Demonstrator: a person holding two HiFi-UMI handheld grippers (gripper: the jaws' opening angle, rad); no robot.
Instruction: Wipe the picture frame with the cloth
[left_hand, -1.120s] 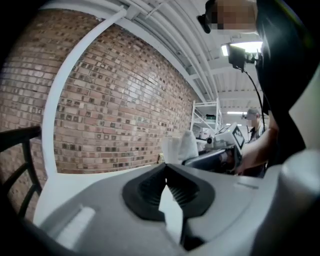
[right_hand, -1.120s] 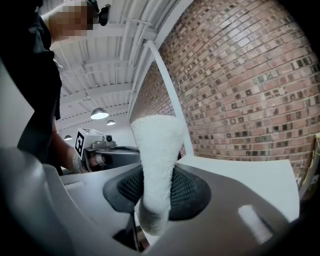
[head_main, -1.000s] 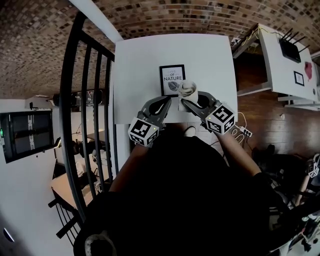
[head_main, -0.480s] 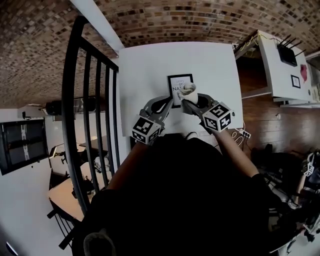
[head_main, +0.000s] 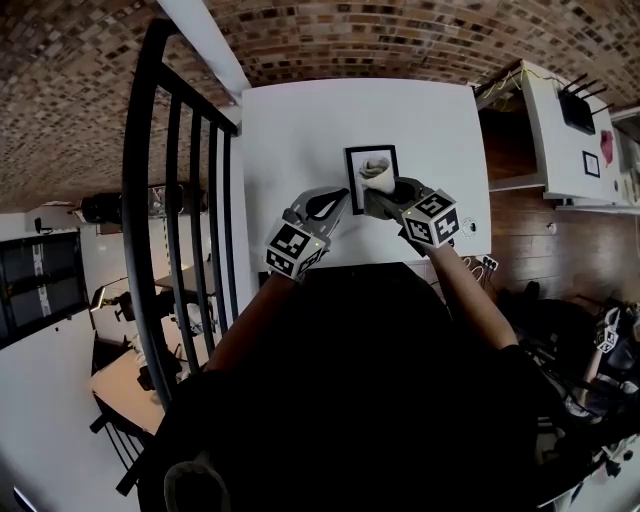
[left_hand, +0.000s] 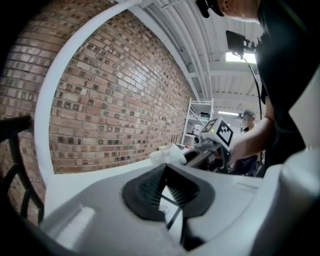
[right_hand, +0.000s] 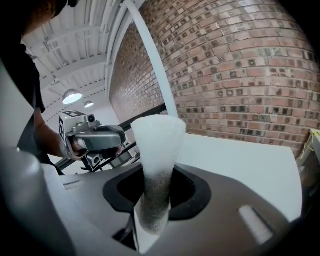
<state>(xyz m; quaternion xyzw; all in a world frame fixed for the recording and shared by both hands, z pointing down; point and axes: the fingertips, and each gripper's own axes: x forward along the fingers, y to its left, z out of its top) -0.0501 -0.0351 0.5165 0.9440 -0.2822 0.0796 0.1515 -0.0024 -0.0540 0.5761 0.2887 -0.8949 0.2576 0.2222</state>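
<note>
Cloth (head_main: 375, 168) higher on frame (head_main: 352, 182), white table (head_main: 300, 130), brick wall (head_main: 400, 40)

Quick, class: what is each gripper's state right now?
Left gripper: closed, tips together by the picture frame's corner.
Right gripper: closed, holding the cloth.

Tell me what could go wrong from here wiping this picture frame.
The picture frame lies flat on the table with the left gripper only at its edge, jaws together, so a wipe may slide it. The cloth sits pinched at one end in the right gripper and could pull out.
</note>
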